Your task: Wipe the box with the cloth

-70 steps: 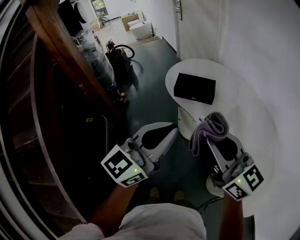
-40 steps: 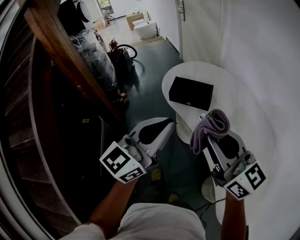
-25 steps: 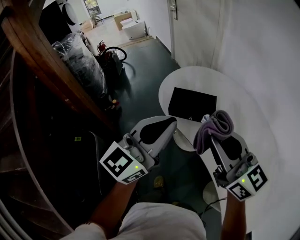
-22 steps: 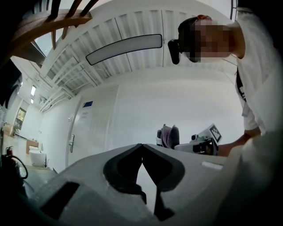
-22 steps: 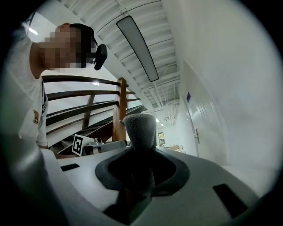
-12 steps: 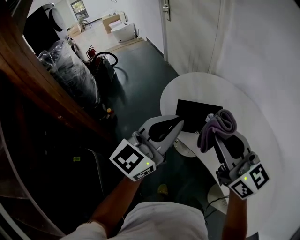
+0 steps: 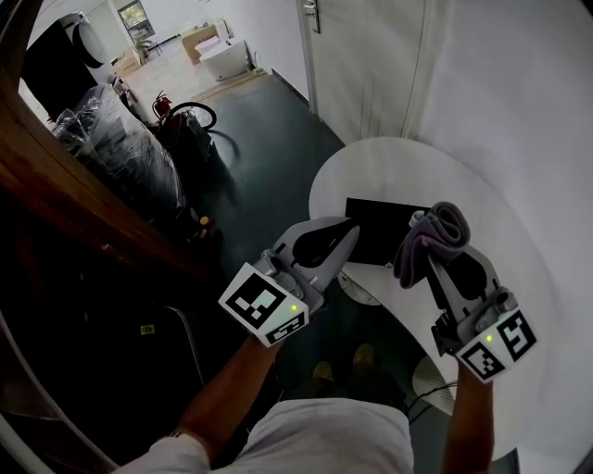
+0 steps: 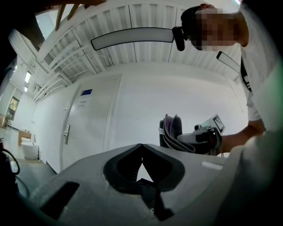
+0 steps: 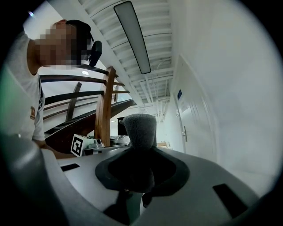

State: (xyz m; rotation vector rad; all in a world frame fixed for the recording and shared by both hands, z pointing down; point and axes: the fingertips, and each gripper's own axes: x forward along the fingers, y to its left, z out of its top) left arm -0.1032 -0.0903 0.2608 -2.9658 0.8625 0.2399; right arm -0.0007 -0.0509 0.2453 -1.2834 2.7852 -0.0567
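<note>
A round white surface (image 7: 389, 162) stands against a white wall, its disc foot (image 7: 361, 289) on the dark green floor (image 7: 264, 148). Past the surface's far edge is a white door (image 7: 357, 65) with a metal handle (image 7: 313, 11). Along the floor's left edge runs a brown wooden stair beam (image 7: 83, 199), with a plastic-wrapped bundle (image 7: 116, 139), a red fire extinguisher (image 7: 159, 95) and a black hose loop (image 7: 199, 116) beside it. A long ceiling light (image 9: 135, 37) runs overhead

Nothing legible here: the small blue sign (image 8: 86, 92) high on the white door (image 8: 90, 132) has a line of print just beneath it, all too tiny to read.
</note>
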